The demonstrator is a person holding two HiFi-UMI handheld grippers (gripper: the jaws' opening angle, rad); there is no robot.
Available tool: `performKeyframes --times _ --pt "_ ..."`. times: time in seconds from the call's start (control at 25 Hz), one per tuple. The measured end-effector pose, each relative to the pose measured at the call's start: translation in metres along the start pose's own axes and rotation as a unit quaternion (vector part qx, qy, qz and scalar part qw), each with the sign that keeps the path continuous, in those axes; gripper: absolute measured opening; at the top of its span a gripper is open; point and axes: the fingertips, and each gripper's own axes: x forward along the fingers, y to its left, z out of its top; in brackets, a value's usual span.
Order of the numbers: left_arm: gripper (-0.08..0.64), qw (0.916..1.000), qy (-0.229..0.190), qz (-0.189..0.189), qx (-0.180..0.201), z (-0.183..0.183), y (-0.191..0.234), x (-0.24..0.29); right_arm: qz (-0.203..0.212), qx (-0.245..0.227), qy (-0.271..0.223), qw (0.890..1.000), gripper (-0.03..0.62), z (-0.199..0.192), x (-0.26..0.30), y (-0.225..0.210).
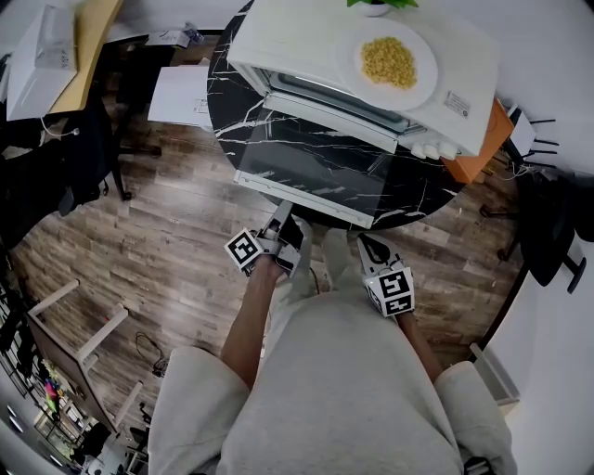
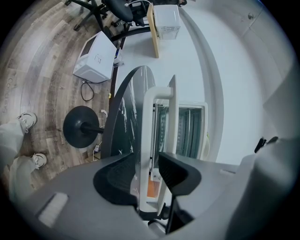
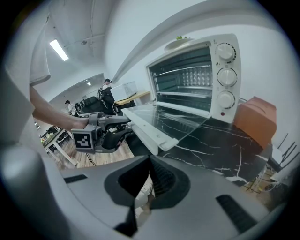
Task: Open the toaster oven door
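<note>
Toaster oven upper centre of head view, on counter; door already down flat. Left gripper fingers apart, handle between, not clamped. Right gripper fingers closed, empty. Likely risk: careless withdrawal could snag handle, jerk oven, slide plate of corn off top.

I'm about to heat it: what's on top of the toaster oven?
A white plate of yellow kernels sits on the toaster oven, a potted plant behind it, cropped. Anything under the plate is hidden.
</note>
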Motion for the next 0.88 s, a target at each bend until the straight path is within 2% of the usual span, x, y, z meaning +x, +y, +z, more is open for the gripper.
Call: performKeyframes --times 0.36,0.52,0.72,0.88 --pt "0.156 1.0000 0.004 -0.002 0.002 -0.004 0.000 -0.010 0.000 -0.002 0.000 1.000 0.014 0.001 0.000 -0.001" --pt "0.156 0.9997 0.012 0.004 0.021 -0.003 -0.001 -0.014 0.000 -0.003 -0.002 1.000 0.014 0.004 0.000 0.000" --pt "0.146 0.9960 0.044 0.013 0.077 -0.010 -0.010 -0.018 -0.001 -0.005 -0.007 1.000 0.014 0.008 -0.002 -0.001" --pt "0.125 0.9862 0.057 0.027 0.153 -0.004 -0.015 -0.024 -0.002 -0.009 -0.012 1.000 0.014 0.012 -0.003 0.000"
